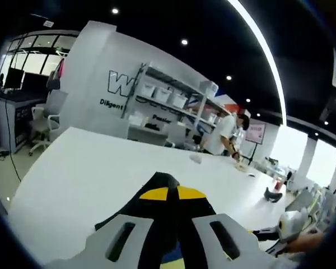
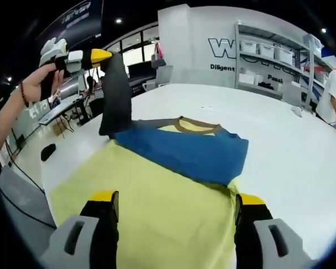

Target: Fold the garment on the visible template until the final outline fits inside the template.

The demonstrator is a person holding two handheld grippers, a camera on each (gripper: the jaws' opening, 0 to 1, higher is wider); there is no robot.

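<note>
Right gripper view: T-shirt [image 2: 179, 148], blue and yellow with a brown collar, lies centre frame on the white table [image 2: 291, 145]. The left gripper [image 2: 103, 56], upper left, is clamped on its dark sleeve [image 2: 116, 95], lifted clear. Right gripper [image 2: 176, 204], bottom, jaws wide and empty over yellow fabric. Template outline not discernible. Judgement: fold under way, a blue panel already turned over; sleeve still to lay in.

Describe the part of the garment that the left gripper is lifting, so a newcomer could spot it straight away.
Start at the big white table, where a yellow garment lies with a blue panel folded across it. At the garment's far left edge, a dark grey sleeve rises to the left gripper, held in a hand. It alone stands up off the table.
</note>
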